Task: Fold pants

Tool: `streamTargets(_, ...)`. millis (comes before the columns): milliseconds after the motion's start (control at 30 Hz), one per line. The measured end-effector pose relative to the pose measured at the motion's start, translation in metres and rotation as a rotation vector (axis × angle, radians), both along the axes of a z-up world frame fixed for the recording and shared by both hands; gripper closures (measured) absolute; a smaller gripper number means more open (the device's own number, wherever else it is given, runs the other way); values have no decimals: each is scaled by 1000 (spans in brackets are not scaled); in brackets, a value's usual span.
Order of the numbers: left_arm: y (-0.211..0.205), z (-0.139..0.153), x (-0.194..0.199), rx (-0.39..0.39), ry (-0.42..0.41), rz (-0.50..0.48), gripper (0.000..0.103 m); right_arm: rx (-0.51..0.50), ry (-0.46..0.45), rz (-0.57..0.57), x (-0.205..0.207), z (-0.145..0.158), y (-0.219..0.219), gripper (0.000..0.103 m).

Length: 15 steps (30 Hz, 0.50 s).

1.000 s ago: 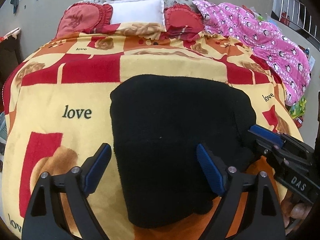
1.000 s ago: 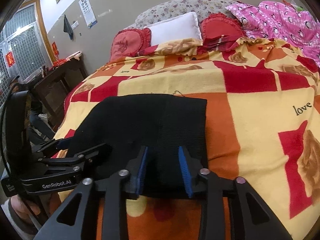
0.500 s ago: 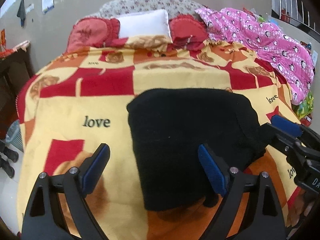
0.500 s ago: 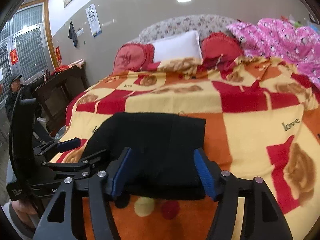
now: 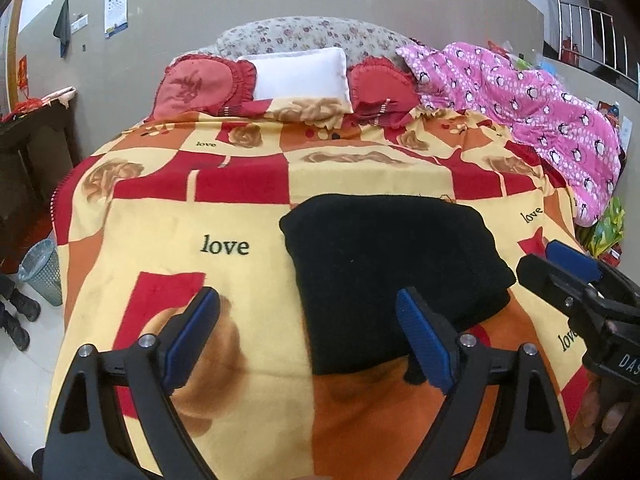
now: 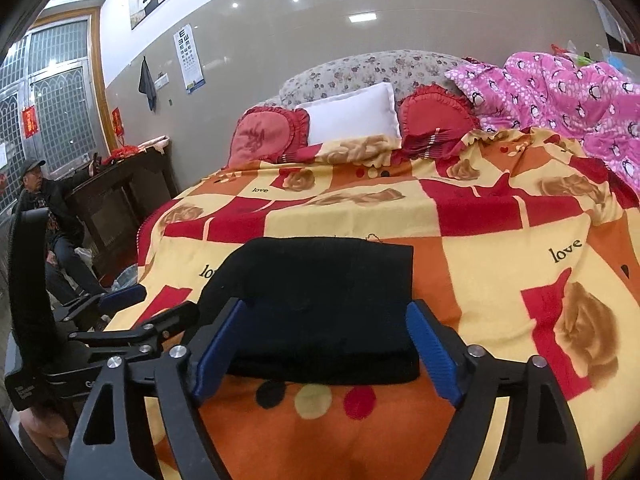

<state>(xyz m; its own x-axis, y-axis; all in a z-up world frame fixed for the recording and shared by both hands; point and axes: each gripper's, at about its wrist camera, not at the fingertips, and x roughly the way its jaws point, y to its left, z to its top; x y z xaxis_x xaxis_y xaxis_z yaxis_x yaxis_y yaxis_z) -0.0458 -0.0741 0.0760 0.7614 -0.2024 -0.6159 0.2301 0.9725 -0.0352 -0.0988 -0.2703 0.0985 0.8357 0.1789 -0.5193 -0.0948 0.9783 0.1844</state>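
Note:
The black pants (image 5: 392, 272) lie folded into a thick rectangle on the patterned blanket (image 5: 224, 208), also seen in the right wrist view as the pants (image 6: 320, 280). My left gripper (image 5: 306, 300) is open and hovers over the fold's near left corner, holding nothing. My right gripper (image 6: 326, 308) hangs just short of the near edge. Its jaws are opening, with the fold's edge showing between them but no pad pressing on it. Each gripper appears in the other's view: the right gripper (image 5: 548, 260) beside the fold's right side, the left gripper (image 6: 160, 304) at its left.
A white pillow (image 5: 300, 72), red heart cushions (image 5: 200, 84) and a pink quilt (image 5: 540, 108) sit at the bed's head and right side. A mesh bin (image 5: 40, 272) stands on the floor at left. A dark cabinet (image 6: 124, 196) and a seated person (image 6: 44, 204) are further left.
The right gripper's jaws have spread from narrow to wide off the pants' near edge. Both grippers have drawn back and risen; the folded pants stay put.

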Motion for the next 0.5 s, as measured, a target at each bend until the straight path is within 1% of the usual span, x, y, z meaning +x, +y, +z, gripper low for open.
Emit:
streamTargets(167,5,4,-10,-7,-11,13,13,13,9,-7,-7,1,1,16)
streamTargets(233,7,5,-13,-11,-15,16,13,15,4,-10,-10,1,2,13)
streamTargets(500,10,8,-21,-14,-29,18,13,-6,-6,-8,-16,3,7,12)
